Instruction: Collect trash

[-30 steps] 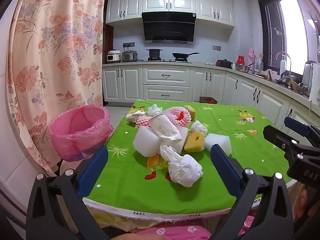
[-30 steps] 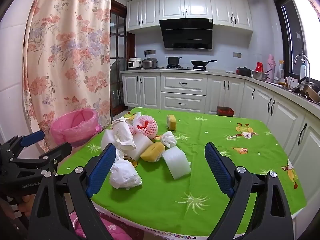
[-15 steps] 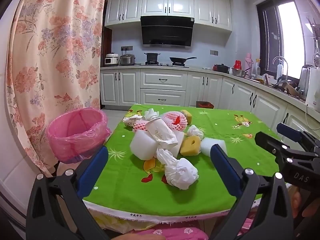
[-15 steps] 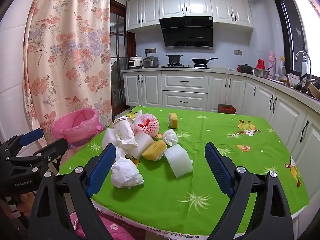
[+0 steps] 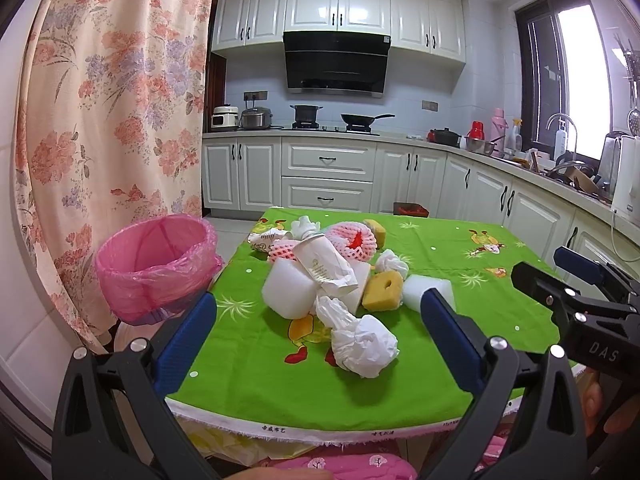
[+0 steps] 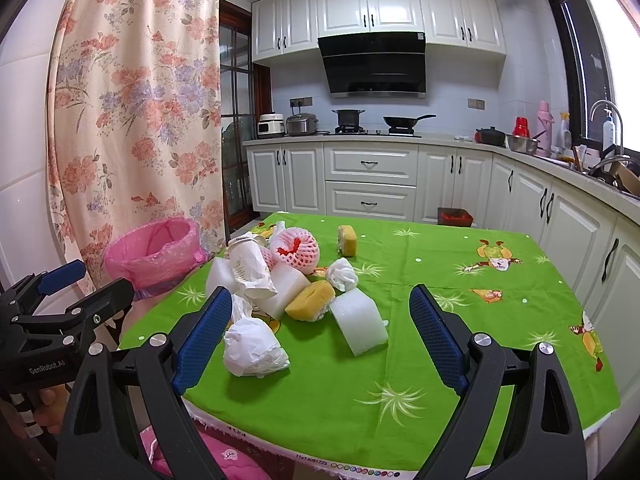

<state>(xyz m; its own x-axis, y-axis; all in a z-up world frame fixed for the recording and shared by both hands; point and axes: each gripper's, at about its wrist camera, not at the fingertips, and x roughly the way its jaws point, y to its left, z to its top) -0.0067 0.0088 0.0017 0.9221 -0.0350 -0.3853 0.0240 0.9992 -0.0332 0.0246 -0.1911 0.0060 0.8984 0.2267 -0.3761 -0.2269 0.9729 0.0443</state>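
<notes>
Trash pile (image 5: 332, 280) heaped on the near-left part of the green table (image 5: 460, 320), beside the pink-lined bin (image 5: 156, 264) just off the table's left edge.
Left gripper (image 5: 318, 322) and right gripper (image 6: 320, 322) hover before the near edge, both spread wide and empty, presumably poised for a first pick; the bin's closeness suits short drops. Countable in the heap: three white foam blocks (image 6: 362, 322), two yellow sponges (image 6: 312, 300), two pink fruit nets (image 6: 296, 248), one crushed paper cup (image 5: 324, 266), one large tissue wad (image 5: 362, 344) nearest the grippers, and smaller white paper scraps whose number cannot be told.
</notes>
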